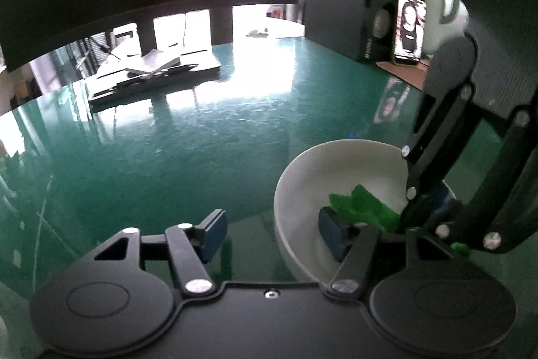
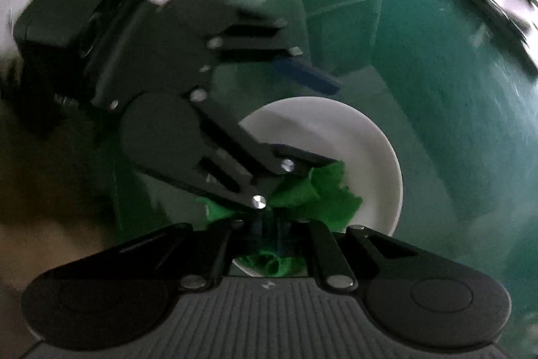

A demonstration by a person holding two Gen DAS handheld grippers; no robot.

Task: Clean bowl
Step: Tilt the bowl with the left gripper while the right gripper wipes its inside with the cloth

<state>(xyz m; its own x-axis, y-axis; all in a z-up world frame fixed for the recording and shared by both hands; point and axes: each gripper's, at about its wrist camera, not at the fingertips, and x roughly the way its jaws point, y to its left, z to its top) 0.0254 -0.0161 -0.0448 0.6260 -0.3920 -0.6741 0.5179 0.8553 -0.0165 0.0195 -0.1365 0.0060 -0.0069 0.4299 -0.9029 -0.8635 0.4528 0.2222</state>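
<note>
Down in the lower right of the left wrist view, a white bowl (image 1: 302,184) sits on the glossy green counter (image 1: 175,140), and the left gripper (image 1: 272,232) straddles its near wall with jaws spread wide: one blue pad (image 1: 213,236) hangs outside the bowl over the counter, the other is inside it, touching a crumpled green cloth (image 1: 364,207). The right gripper (image 1: 403,217) reaches in from the right edge of that frame, its tip down in the bowl at the cloth. From the right wrist view, the bowl (image 2: 363,140) lies at centre with the cloth (image 2: 322,201) bunched in its lower half, and the right gripper (image 2: 269,231) has its jaws drawn close together, pinching the cloth between them. The left gripper (image 2: 302,120) crosses from the upper left of this frame, blurred. Toward the upper right of the left wrist view stand a black speaker (image 1: 339,5) with a blue ring light and a phone (image 1: 409,29) propped upright just beside it.
</note>
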